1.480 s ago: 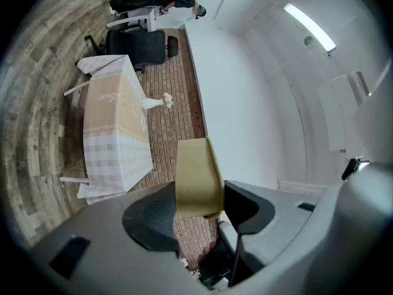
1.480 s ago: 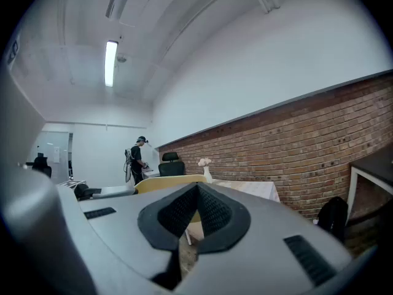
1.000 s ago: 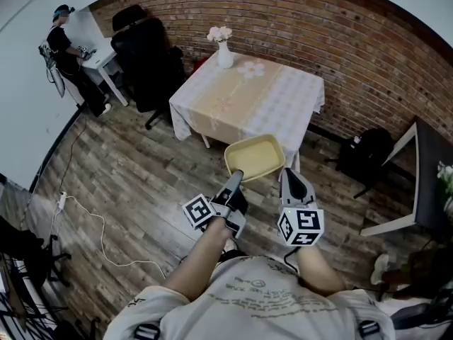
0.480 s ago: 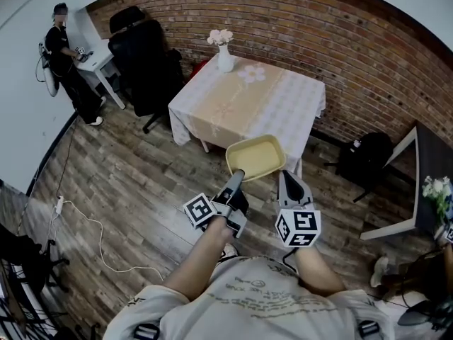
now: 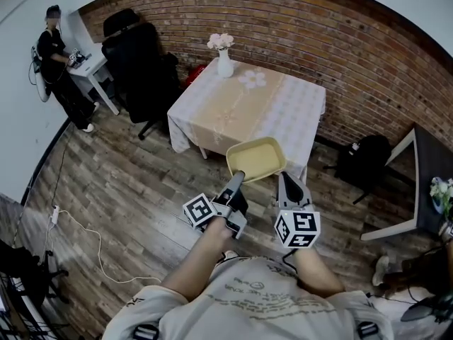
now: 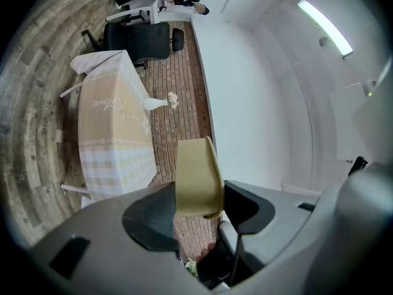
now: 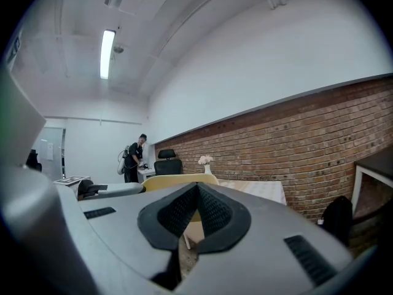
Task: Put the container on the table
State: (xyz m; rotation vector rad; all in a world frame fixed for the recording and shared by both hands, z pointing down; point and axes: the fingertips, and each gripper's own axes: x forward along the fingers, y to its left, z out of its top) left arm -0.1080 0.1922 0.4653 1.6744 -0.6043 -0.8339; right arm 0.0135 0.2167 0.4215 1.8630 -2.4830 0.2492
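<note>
A shallow yellow container (image 5: 256,157) hangs in the air just short of the near edge of the table (image 5: 248,105), which wears a white and beige cloth. My left gripper (image 5: 238,177) is shut on the container's near left rim, and my right gripper (image 5: 282,177) is shut on its near right corner. In the left gripper view the container (image 6: 196,177) stands edge-on between the dark pads of the left gripper (image 6: 199,209). In the right gripper view the right gripper (image 7: 196,192) has its pads pinched together, with the container (image 7: 166,180) showing behind them.
A white vase of flowers (image 5: 224,52) stands at the table's far edge. Black office chairs (image 5: 141,62) and a person (image 5: 56,44) at a white desk (image 5: 95,59) are at back left. A black backpack (image 5: 364,154) and a dark table (image 5: 432,183) are to the right. A cable (image 5: 85,225) lies on the floor.
Both grippers have carried the container a little nearer to the table. Their hold on it looks the same. The person at the back left has shifted slightly.
</note>
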